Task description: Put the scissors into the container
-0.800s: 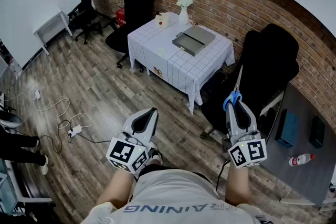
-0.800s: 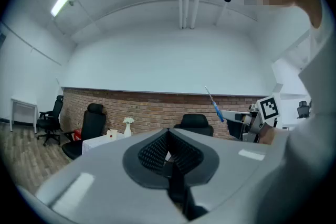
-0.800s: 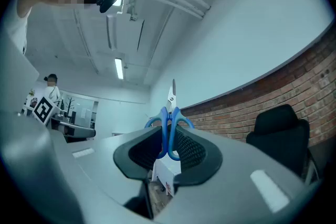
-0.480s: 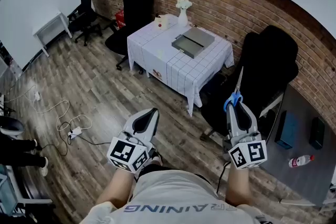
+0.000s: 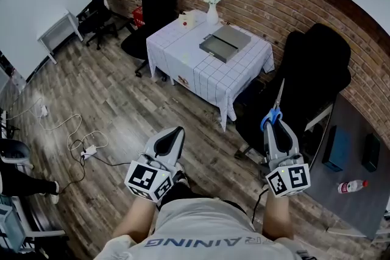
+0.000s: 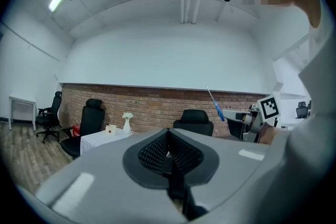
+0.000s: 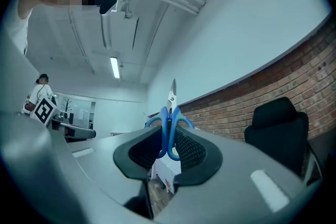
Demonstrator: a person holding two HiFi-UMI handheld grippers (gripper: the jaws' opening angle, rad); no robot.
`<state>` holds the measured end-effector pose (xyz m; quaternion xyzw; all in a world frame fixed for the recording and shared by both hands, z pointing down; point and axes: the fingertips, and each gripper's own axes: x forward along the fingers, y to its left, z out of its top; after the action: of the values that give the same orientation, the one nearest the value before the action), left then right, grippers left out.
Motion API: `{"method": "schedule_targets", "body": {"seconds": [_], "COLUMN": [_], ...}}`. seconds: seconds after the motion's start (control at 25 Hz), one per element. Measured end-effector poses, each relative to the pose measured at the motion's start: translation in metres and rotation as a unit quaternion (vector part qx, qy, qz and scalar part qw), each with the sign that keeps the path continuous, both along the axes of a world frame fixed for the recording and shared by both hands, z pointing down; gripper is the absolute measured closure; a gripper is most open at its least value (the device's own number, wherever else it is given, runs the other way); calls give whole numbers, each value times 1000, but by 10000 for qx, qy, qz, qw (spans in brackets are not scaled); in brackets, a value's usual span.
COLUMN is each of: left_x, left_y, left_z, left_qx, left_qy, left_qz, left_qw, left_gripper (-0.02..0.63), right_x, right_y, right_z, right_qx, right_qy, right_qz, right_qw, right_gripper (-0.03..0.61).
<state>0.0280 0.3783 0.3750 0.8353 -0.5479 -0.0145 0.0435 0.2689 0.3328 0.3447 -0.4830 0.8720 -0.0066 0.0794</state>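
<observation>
Pinching the scissors (image 5: 272, 114) by their blue handles, the right gripper (image 5: 273, 127) should hold firm while travelling to the far container (image 5: 224, 44); the left gripper's (image 5: 169, 139) jaws sit together, empty.

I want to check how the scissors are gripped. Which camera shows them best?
The right gripper view: the scissors fill its centre, blue handles clamped in the right gripper, blades sticking out beyond. The head view shows them small from above; the left gripper view, only a thin distant sliver.
</observation>
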Motion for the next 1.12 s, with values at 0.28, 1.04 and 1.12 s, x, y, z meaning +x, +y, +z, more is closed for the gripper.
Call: {"method": "schedule_targets", "body": {"seconds": [0.28, 1.04, 1.12], "left_x": [-35, -167, -162], "left_y": [-53, -249, -269], "left_z": [25, 17, 18], "left_qx": [-286, -373, -418], "left_qy": [223, 387, 372], "left_qz": [22, 731, 864], "left_qw": [9993, 9959, 9947], "left_gripper": [615, 615, 615], "right_x": [-31, -153, -152], "right_y": [-52, -219, -232], "right_z": [17, 1, 4], "right_qx": [-291, -345, -391], "right_qy": [142, 217, 233], "right_qz": [68, 663, 739], "right_qw": [9995, 9970, 9962], "right_gripper": [479, 479, 479]}}
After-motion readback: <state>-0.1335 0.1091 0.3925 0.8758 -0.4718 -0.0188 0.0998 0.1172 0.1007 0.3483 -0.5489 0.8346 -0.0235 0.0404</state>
